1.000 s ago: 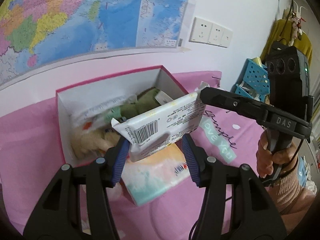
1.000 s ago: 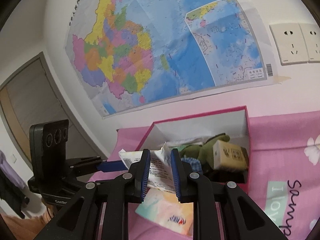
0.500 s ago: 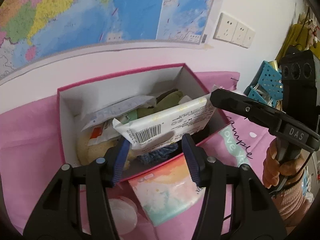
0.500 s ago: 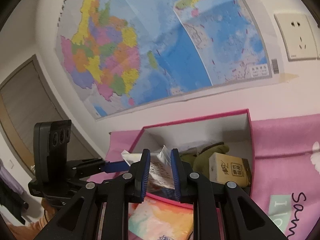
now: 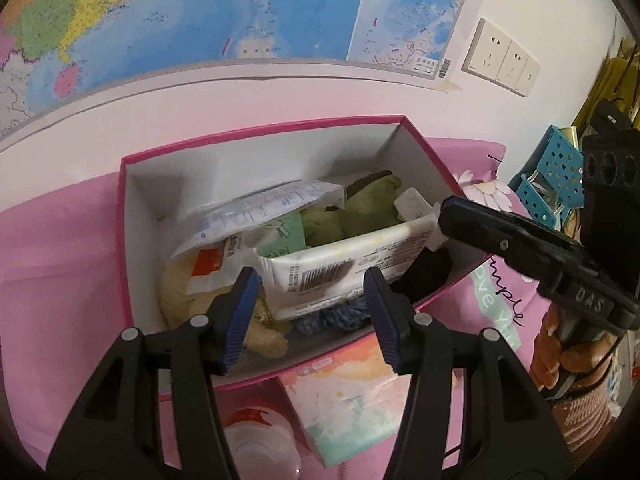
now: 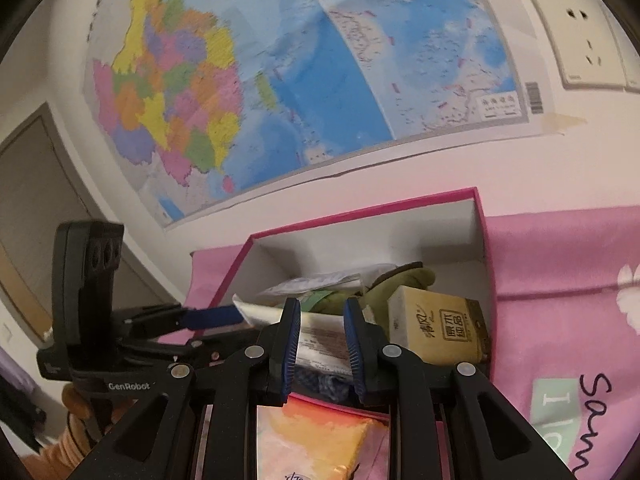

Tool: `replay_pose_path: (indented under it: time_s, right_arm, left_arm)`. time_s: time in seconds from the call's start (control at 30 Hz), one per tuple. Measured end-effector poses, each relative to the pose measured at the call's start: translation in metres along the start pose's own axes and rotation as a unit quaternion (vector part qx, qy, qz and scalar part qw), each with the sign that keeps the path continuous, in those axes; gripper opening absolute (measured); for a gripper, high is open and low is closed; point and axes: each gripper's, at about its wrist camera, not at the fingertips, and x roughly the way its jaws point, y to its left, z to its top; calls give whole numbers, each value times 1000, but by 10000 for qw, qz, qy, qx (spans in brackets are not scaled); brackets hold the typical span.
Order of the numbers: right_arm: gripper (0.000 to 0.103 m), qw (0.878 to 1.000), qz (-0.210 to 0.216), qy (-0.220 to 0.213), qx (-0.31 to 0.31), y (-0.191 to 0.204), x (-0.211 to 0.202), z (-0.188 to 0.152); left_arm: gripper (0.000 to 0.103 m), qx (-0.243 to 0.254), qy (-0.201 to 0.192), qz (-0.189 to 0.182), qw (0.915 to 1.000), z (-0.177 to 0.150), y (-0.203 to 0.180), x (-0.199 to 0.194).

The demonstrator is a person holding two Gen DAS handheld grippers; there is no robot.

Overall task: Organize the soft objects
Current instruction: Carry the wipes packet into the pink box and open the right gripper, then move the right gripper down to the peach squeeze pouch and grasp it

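Both grippers are lowering the white wipes pack (image 5: 344, 268) into the pink box (image 5: 256, 136); a second ago it was hanging above the box's near rim, now it is sitting down inside, on top of the blue knit item (image 5: 336, 316) and leaning against the green plush (image 5: 356, 208). Left gripper (image 5: 312, 312) is gripping the pack's barcode end, blue pads pressing on both sides, same spread as before. Right gripper (image 6: 320, 336) is pinching the pack's other end near the box's right wall; its jaws are narrow, barely wider than a second ago, and the pack's edge is sitting between the pads, though whether they are pressing on it I cannot tell. In the left wrist view the right gripper (image 5: 444, 220) is coming in from the right edge.

The view is sitting lower and closer than before: the box is filling more of the frame and the wall map (image 6: 304, 64) is sliding upward.

Also in the box: cream plush (image 5: 192, 296) at the left wall, a tan carton (image 6: 436, 328) at the right wall, clear-packed sachets (image 5: 260, 212) at the back. A pastel tissue pack (image 5: 352, 396) is lying on the pink sheet (image 5: 52, 280) just outside the box's near edge, same spot as earlier.
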Motion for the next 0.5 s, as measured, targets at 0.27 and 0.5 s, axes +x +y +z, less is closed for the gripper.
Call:
replay_pose_path:
  time_s: [0.27,0.5]
  right_arm:
    - [27,9980,-501,298,-257,2,29,-6]
    - [32,9983,-487,96,-309,5,11,-9]
  left_arm:
    - [56,-86,-49,337,9994,5,3,3]
    - [57,-210,-300,407,9985,-5,14,-19]
